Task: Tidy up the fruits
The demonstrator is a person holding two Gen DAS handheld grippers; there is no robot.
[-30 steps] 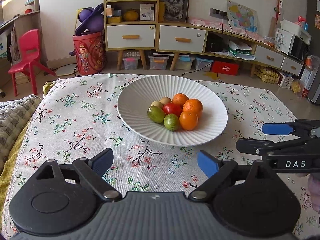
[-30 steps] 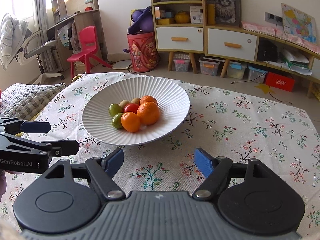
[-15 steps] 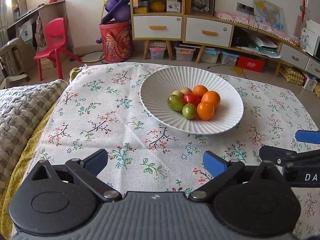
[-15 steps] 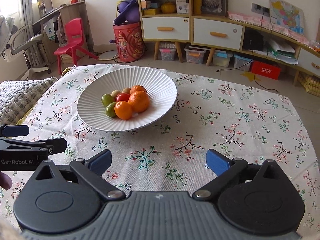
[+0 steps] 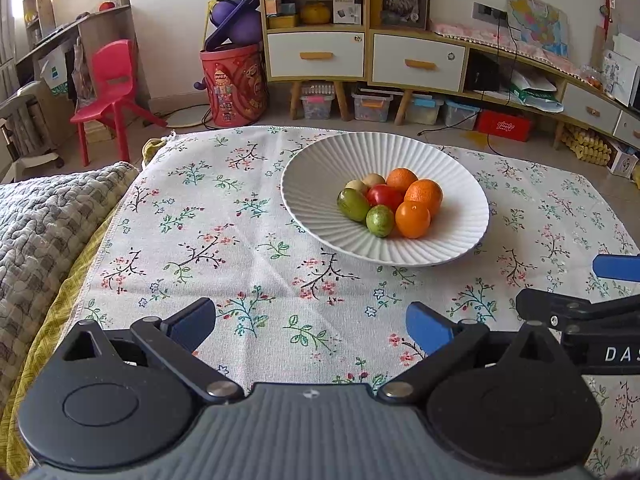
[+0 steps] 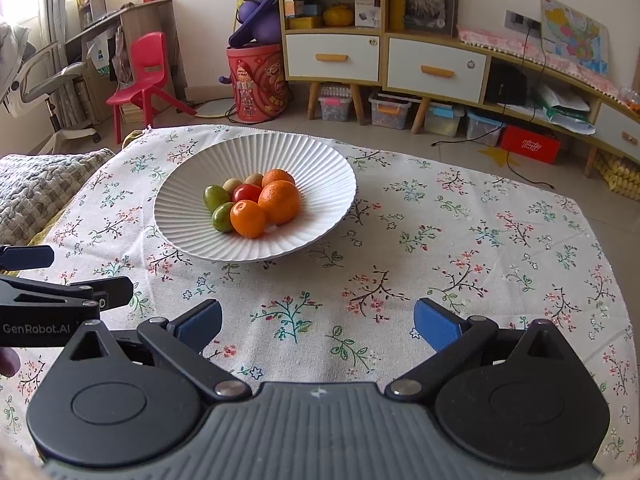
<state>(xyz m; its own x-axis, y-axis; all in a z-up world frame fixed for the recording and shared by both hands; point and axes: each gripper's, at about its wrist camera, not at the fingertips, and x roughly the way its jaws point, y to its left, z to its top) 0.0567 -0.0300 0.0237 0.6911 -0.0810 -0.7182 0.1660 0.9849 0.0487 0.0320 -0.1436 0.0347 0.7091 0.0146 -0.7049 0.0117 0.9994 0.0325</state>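
Observation:
A white ribbed plate (image 5: 328,168) (image 6: 320,160) stands on the floral tablecloth and holds a pile of fruit: three oranges (image 5: 413,219) (image 6: 279,202), a red tomato (image 5: 384,196) (image 6: 246,193), two green fruits (image 5: 353,205) (image 6: 214,197) and two small pale ones (image 5: 373,179). My left gripper (image 5: 311,322) is open and empty, low over the cloth in front of the plate. My right gripper (image 6: 318,322) is open and empty, also short of the plate. Each gripper shows at the edge of the other's view.
The floral tablecloth (image 5: 224,240) (image 6: 480,248) covers the table. A grey knitted blanket (image 5: 36,224) lies at the left edge. Beyond the table are a red chair (image 5: 112,92), a red bin (image 5: 234,84) and wooden cabinets (image 5: 360,52).
Both grippers have drawn back from the plate, and the left one has shifted left. The plate now sits farther off in both views. Both pairs of jaws have spread wider.

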